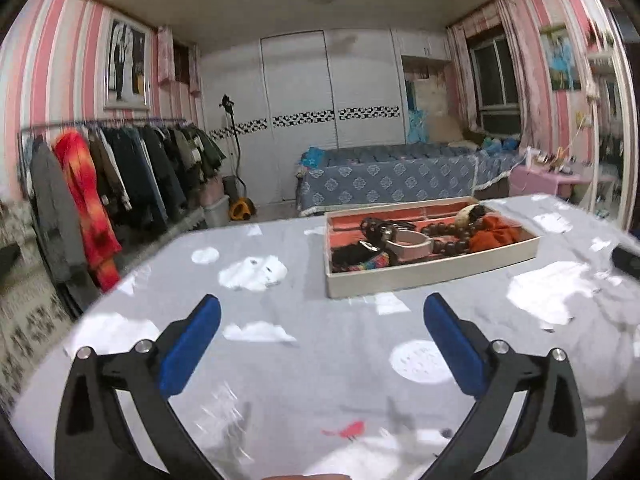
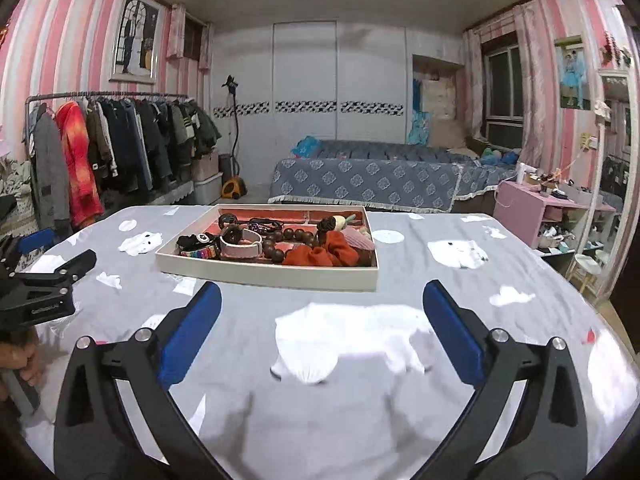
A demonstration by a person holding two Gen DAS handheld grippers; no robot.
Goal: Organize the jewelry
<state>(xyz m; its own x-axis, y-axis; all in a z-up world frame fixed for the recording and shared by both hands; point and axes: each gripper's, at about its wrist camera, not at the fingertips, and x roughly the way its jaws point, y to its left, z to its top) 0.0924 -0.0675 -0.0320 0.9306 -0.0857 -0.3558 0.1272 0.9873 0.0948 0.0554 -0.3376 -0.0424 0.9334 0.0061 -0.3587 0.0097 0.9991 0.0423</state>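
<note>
The bed (image 2: pixel 360 360) is soft and wide, with much free cloth around the tray (image 2: pixel 264 272), which sits near the far edge. The tray is stiff and light, I judge; take it by its low rim. Inside, the bead string (image 2: pixel 280 240) is heavy and loose, the orange scrunchie (image 2: pixel 320 257) soft, the watch (image 2: pixel 240 242) stiff at its band. Both the left gripper (image 1: pixel 322 316) and the right gripper (image 2: pixel 322 304) stand wide and empty, near the front edge.

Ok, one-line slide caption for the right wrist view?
Open right gripper facing the jewelry tray of watches, beads and scrunchie on the cloud-print bedsheet.
</note>
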